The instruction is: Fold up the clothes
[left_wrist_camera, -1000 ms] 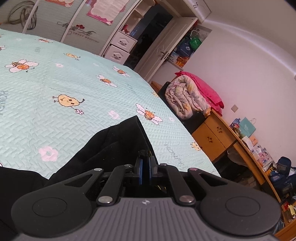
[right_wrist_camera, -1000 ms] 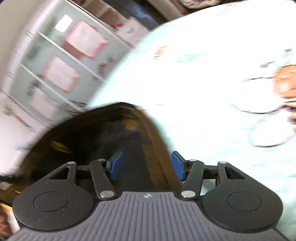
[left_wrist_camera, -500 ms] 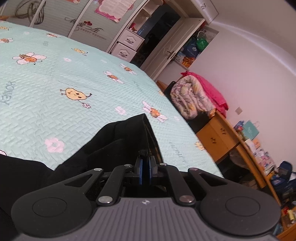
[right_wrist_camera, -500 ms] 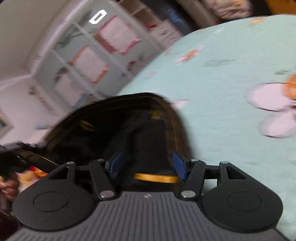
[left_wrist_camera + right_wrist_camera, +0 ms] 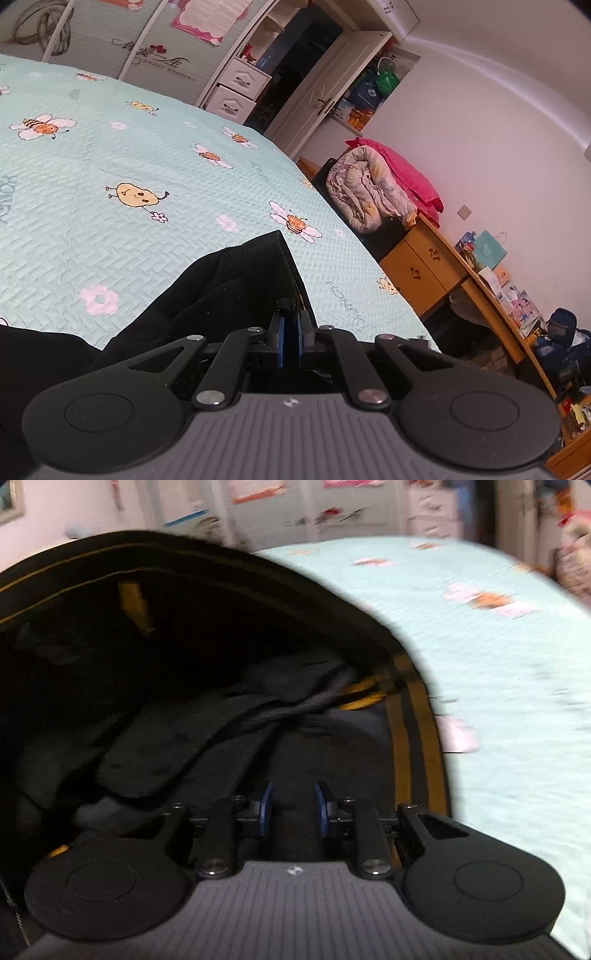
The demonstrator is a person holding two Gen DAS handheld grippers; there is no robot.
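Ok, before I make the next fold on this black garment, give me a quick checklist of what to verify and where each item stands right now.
1. Left gripper clamped on the black garment: ok, pads nearly together with cloth running up between them.
2. Right gripper has a grip: not ok, jaws apart over the fabric, nothing pinched.
3. Yellow-striped edge located: ok, beside the right gripper.
4. Cloth smooth: not ok, bunched folds lie ahead of the right gripper.
5. Free bedspread to lay the fold on: ok, bare beyond the garment.
6. Whole garment outline: cannot tell, right view blurred, both views cropped.
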